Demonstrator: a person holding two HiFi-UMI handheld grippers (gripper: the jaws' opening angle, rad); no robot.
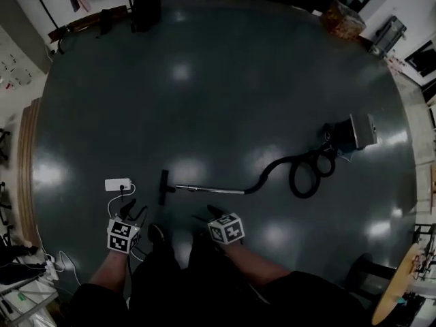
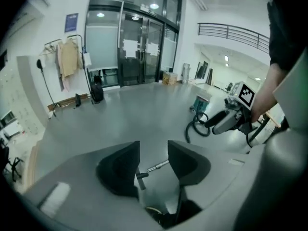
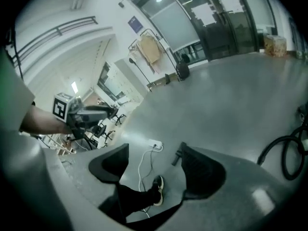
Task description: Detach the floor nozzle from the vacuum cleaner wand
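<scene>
On the dark floor lies the black floor nozzle (image 1: 163,187), its short neck a small gap away from the tip of the metal wand (image 1: 211,190). The wand runs right into the black hose (image 1: 306,172) and the canister (image 1: 354,133). Both grippers are held high above the floor, near my body. My left gripper (image 1: 134,210) is open and empty; between its jaws I see the nozzle neck (image 2: 141,175) and the wand tip (image 2: 156,167) far below. My right gripper (image 1: 206,214) is also open and empty, with the nozzle (image 3: 178,157) beside its right jaw.
A white power strip (image 1: 117,184) with a white cable lies left of the nozzle. My shoe (image 3: 158,189) stands on the floor under the right gripper. A black stand (image 1: 145,11) and glass doors (image 2: 139,47) are at the far side, and a round wooden table (image 1: 398,288) is at the lower right.
</scene>
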